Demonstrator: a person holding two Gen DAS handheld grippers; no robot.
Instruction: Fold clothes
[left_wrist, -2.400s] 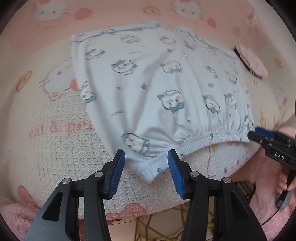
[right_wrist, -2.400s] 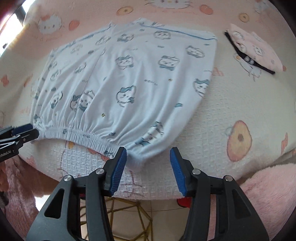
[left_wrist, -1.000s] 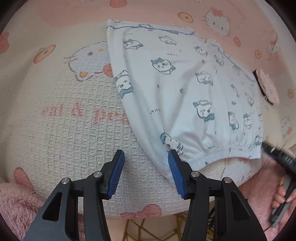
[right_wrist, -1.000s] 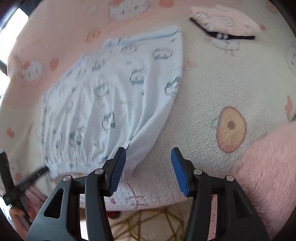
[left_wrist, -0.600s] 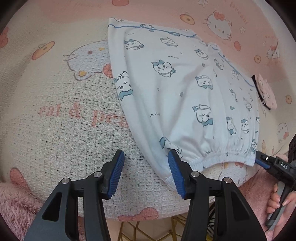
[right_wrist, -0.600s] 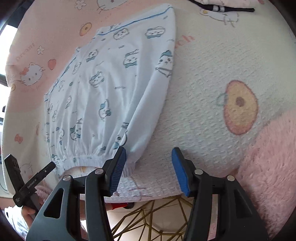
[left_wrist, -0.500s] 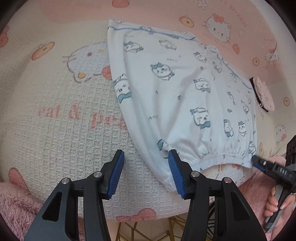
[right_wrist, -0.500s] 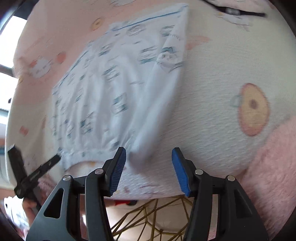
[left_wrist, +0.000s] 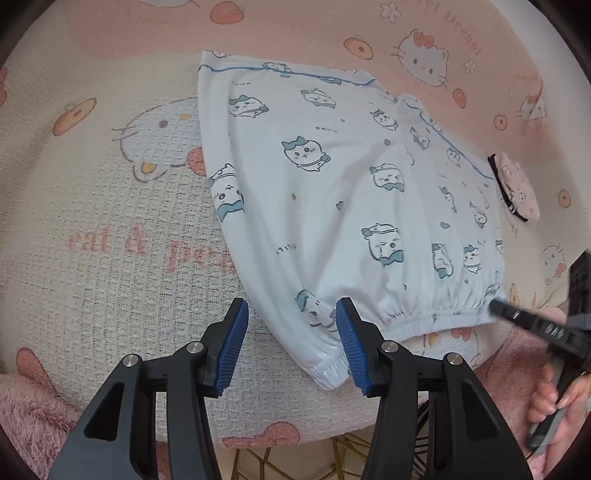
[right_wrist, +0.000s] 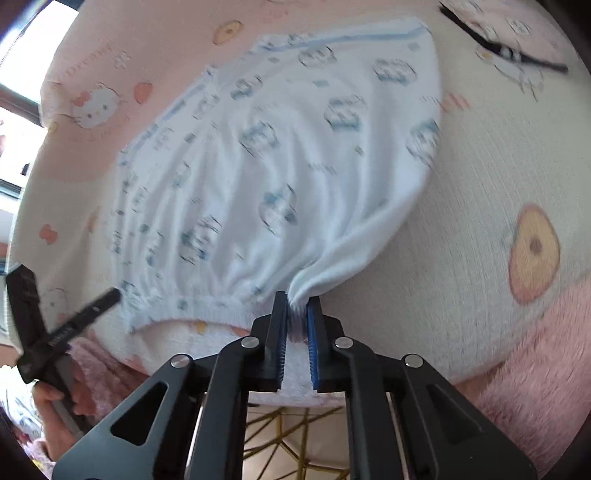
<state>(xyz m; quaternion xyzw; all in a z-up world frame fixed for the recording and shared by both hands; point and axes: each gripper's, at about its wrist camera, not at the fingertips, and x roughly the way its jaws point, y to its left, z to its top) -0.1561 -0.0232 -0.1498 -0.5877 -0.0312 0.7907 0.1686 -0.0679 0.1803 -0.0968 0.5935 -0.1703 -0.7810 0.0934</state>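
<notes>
Shorts (left_wrist: 351, 206), pale blue with cartoon print, lie spread on the pink-and-cream blanket (left_wrist: 110, 206) covering the bench, elastic waistband along the near edge, leg hems toward the far edge. Right gripper (right_wrist: 296, 314) has just clamped: half a second ago its fingers stood wide beside the waistband's right corner, now they are pinched narrow on that corner, cloth bunched between the blue pads and pulled into radiating folds. Right wrist view is motion-blurred, so that corner is likely being tugged or lifted. Left gripper (left_wrist: 291, 341) keeps its fingers wide, unchanged from the earlier frames, straddling the waistband's left corner, which sits between the pads without being pinched. Small pink pouch (left_wrist: 517, 188) lies just beside the shorts toward the far right, well apart from both grippers. Judgement: one corner is secured, the other is lined up, so a fold of the waistband toward the hems looks set up once the left fingers also close.
</notes>
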